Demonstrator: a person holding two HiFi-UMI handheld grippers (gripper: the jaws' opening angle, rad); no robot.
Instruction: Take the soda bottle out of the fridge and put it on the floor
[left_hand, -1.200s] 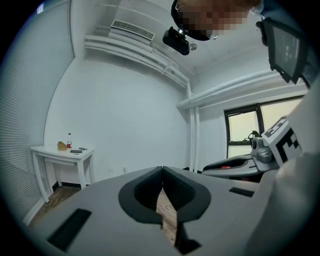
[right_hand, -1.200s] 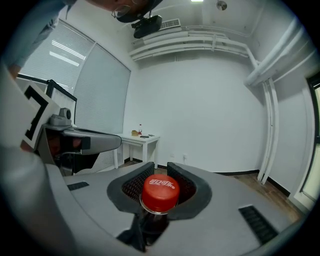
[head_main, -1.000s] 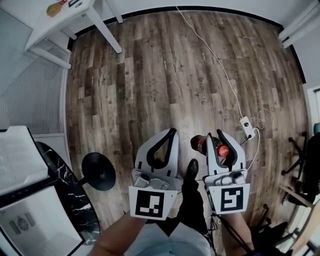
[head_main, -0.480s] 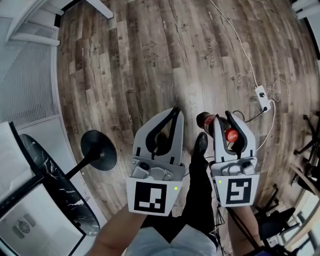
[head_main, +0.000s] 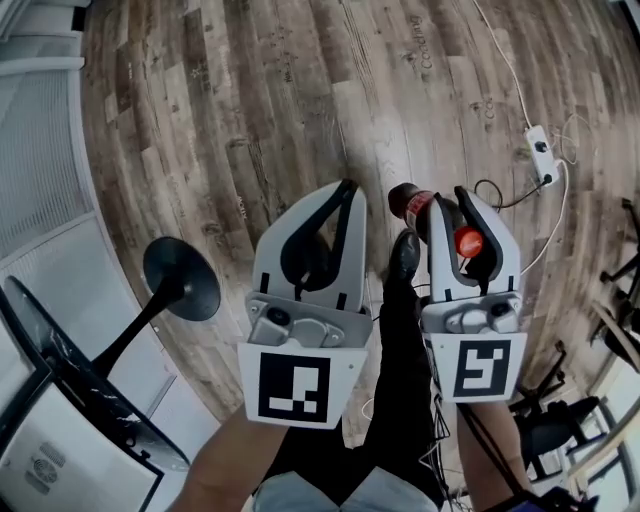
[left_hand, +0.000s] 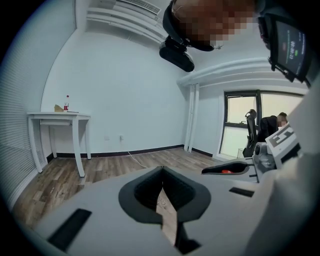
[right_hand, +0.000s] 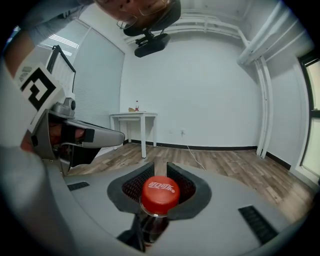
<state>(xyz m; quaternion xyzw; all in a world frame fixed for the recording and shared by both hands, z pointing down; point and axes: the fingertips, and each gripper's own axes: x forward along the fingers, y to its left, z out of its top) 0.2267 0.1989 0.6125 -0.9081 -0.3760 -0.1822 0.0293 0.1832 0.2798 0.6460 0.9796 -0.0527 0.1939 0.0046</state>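
The soda bottle (head_main: 414, 206), dark with a red cap (right_hand: 160, 193), hangs in my right gripper (head_main: 447, 206), whose jaws are shut on its neck just under the cap. In the head view the bottle's body points away from me over the wooden floor (head_main: 300, 90). My left gripper (head_main: 346, 190) is held beside it on the left, jaws shut and holding nothing (left_hand: 162, 172). The fridge is not clearly in view.
A black round-based stand (head_main: 180, 292) leans at the lower left beside a dark marble-topped edge (head_main: 70, 370). A white power strip (head_main: 543, 148) with cables lies on the floor at the right. A white table (right_hand: 135, 117) stands by the far wall. My shoe (head_main: 404, 255) is between the grippers.
The head view has tilted and moved forward: floor, stand and power strip slid up and left in frame. Both grippers keep their pose; the bottle stays gripped.
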